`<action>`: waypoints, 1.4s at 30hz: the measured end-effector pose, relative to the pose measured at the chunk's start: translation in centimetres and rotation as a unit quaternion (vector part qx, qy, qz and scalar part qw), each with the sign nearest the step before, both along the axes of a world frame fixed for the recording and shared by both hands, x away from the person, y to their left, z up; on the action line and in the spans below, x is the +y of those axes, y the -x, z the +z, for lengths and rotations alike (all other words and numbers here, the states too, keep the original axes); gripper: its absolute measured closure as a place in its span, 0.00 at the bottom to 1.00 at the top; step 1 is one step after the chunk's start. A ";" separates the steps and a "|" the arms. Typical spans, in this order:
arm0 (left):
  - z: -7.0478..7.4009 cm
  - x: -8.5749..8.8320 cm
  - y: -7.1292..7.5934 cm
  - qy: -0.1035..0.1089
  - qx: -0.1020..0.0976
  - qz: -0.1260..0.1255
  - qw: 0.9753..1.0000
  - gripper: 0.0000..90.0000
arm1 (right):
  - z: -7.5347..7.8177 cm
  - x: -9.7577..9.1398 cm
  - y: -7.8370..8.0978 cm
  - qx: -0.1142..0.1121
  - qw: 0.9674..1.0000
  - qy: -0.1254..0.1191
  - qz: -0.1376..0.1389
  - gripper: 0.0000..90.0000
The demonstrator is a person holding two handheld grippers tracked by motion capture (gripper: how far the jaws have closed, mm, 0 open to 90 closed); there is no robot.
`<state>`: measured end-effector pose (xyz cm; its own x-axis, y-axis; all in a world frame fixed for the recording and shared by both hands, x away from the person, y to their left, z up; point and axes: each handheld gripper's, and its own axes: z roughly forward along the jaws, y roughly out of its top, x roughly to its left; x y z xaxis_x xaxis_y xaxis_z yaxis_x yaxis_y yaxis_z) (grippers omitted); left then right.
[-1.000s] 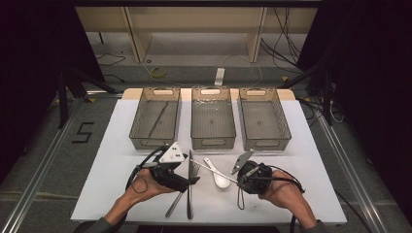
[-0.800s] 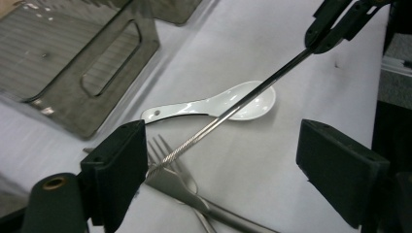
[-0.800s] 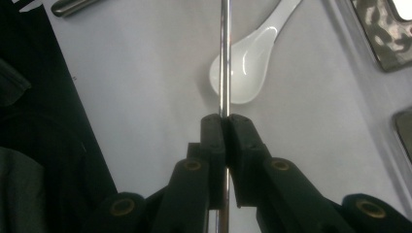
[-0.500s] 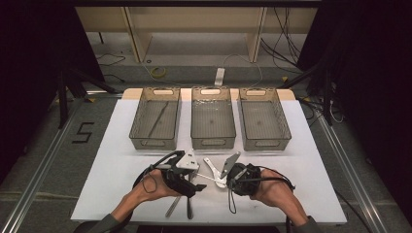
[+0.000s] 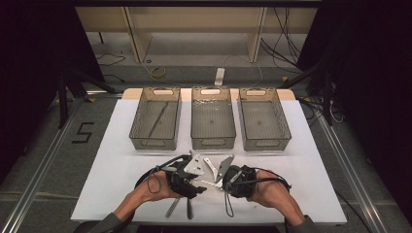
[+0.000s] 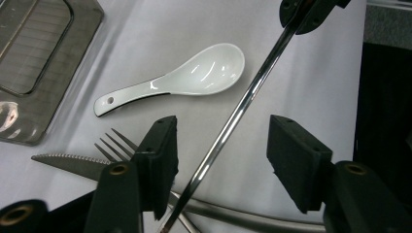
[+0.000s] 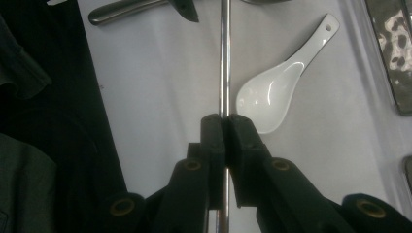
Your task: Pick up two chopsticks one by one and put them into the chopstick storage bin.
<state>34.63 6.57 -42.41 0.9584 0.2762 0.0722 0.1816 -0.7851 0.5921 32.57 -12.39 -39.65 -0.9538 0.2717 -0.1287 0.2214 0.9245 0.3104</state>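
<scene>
White desk front edge: your right gripper (image 7: 225, 127) pinches a metal chopstick (image 7: 224, 63); your left gripper (image 6: 221, 150) has been closing around it, not yet touching.

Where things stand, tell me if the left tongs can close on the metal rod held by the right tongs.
Probably yes. The metal rod already runs between the left tongs, whose jaws have just been closing but do not yet touch it. The right tongs hold its other end, and nothing sits between.
</scene>
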 end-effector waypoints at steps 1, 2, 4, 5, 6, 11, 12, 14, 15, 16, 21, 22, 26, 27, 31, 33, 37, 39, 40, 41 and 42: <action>-0.1 -0.1 0.1 0.000 0.000 0.001 1.000 0.53 | 0.0 0.1 0.0 -0.001 1.000 0.002 0.002 0.96; -0.2 -0.1 0.1 -0.002 0.000 0.001 1.000 0.55 | 0.1 0.0 0.0 -0.002 1.000 0.005 0.011 0.96; -0.3 -0.2 0.1 -0.007 0.002 -0.003 1.000 0.58 | 0.1 0.2 0.2 0.002 1.000 0.003 0.006 0.95; -0.3 -0.3 0.1 -0.011 0.001 -0.006 1.000 0.59 | 0.2 0.1 0.1 0.000 1.000 0.009 0.016 0.96; -0.4 -0.4 0.2 -0.011 0.001 -0.008 1.000 0.60 | 0.2 0.2 0.2 0.000 1.000 0.006 0.017 0.96; -0.4 -0.5 0.3 -0.016 -0.003 -0.015 1.000 0.72 | 0.2 0.2 0.2 -0.001 1.000 0.002 0.019 0.96; -0.4 -0.5 0.3 -0.019 -0.005 -0.017 1.000 0.75 | 0.2 0.2 0.2 0.000 1.000 0.001 0.021 0.95; -0.3 -0.5 0.3 -0.021 -0.004 -0.025 0.999 0.79 | 0.2 0.2 0.3 0.003 1.000 0.002 0.026 0.95; -0.3 -0.5 0.4 -0.021 -0.004 -0.029 0.999 0.80 | 0.2 0.2 0.3 0.001 1.000 0.000 0.030 0.95; -0.3 -0.5 0.4 -0.023 -0.003 -0.034 0.999 0.81 | 0.2 0.2 0.2 0.001 0.999 0.000 0.034 0.95; -0.3 -0.4 0.6 -0.030 0.010 -0.068 0.997 0.87 | 0.1 0.1 0.3 0.004 0.999 0.005 0.054 0.95; -0.3 -0.4 0.7 -0.035 0.016 -0.079 0.996 0.89 | 0.1 0.0 0.4 0.000 0.998 0.005 0.055 0.94; -0.4 -0.5 0.9 -0.031 0.025 -0.086 0.996 0.95 | 0.4 -0.6 -0.2 -0.005 0.999 -0.009 0.038 0.87; -0.4 -0.4 0.8 -0.033 0.024 -0.084 0.996 0.95 | 0.6 -1.0 -0.4 -0.001 0.999 -0.016 0.032 0.82; -0.2 0.4 0.1 -0.032 0.024 -0.060 0.997 0.95 | 1.7 -2.1 -0.9 -0.008 0.998 -0.058 -0.005 0.64; 0.0 0.8 -0.2 -0.029 0.021 -0.045 0.998 0.95 | 2.1 -2.5 -1.1 -0.010 0.997 -0.077 -0.020 0.59; 0.6 1.7 -0.9 -0.021 0.016 -0.007 1.000 0.95 | 2.6 -3.3 -1.4 -0.024 0.992 -0.110 -0.054 0.48; 0.8 2.3 -1.2 -0.011 0.016 0.015 1.000 0.95 | 2.8 -3.7 -1.6 -0.027 0.988 -0.132 -0.071 0.45; 1.0 2.5 -1.4 -0.010 0.016 0.022 1.000 0.95 | 2.9 -3.9 -1.7 -0.029 0.987 -0.141 -0.077 0.44; 1.1 2.7 -1.5 -0.007 0.014 0.031 0.999 0.95 | 2.9 -4.1 -1.8 -0.029 0.985 -0.149 -0.085 0.43; 1.2 3.0 -1.7 -0.004 0.013 0.042 0.999 0.95 | 2.9 -4.2 -1.8 -0.033 0.983 -0.156 -0.094 0.42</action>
<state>36.32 9.52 -41.17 0.9338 0.3544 0.0495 0.2619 -0.7711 0.5803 34.40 -16.58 -36.79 -0.8758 0.4774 -0.0706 0.3488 0.7273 0.5911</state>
